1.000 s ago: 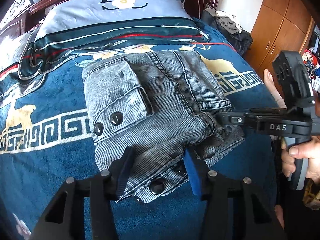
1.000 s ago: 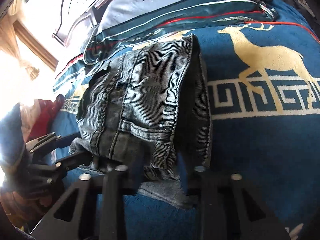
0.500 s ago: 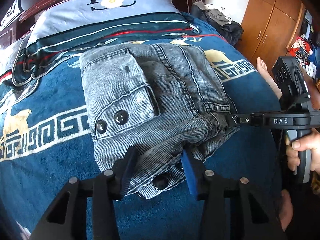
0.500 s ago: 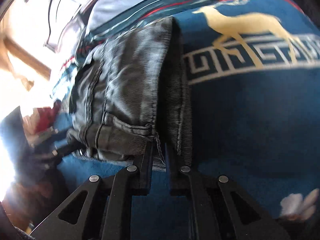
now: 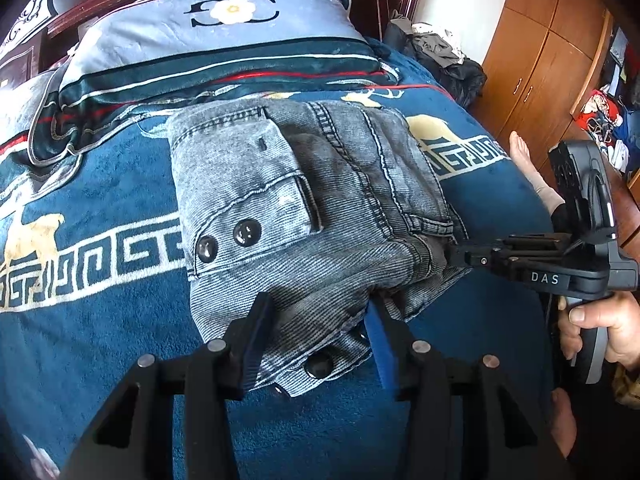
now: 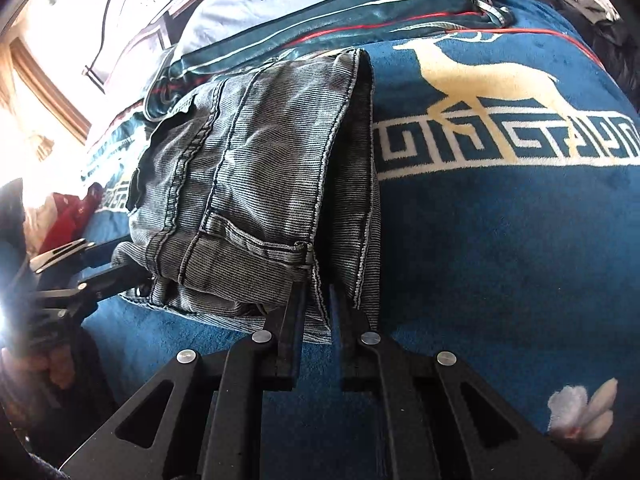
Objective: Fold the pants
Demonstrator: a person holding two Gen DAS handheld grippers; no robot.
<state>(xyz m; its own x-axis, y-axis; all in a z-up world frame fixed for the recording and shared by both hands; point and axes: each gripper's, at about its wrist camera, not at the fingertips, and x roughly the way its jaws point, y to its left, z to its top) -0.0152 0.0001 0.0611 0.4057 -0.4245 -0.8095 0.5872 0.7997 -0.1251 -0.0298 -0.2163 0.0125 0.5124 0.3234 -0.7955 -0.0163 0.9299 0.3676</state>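
Observation:
Grey denim pants (image 5: 320, 200) lie folded into a thick packet on the blue blanket (image 5: 100, 184). My left gripper (image 5: 318, 312) grips the packet's near edge, its blue pads pressing a thick bunch of layers beside the snap buttons. In the right wrist view the pants (image 6: 260, 160) show their stitched seams and hem. My right gripper (image 6: 318, 292) is shut on a thin layer at the near right corner. That gripper (image 5: 452, 252) also enters the left wrist view from the right, held by a hand (image 5: 600, 320). The left gripper (image 6: 116, 264) appears at the pants' left edge.
A striped pillow (image 5: 224, 40) lies just behind the pants against the dark headboard. A pile of clothes (image 5: 440, 52) and a wooden wardrobe (image 5: 540, 60) stand to the right of the bed. A bare foot (image 5: 524, 160) shows by the bed's right side.
My right gripper's fingers have come together on the pants' near corner layer and shifted a little sideways. The left gripper has kept its hold and place.

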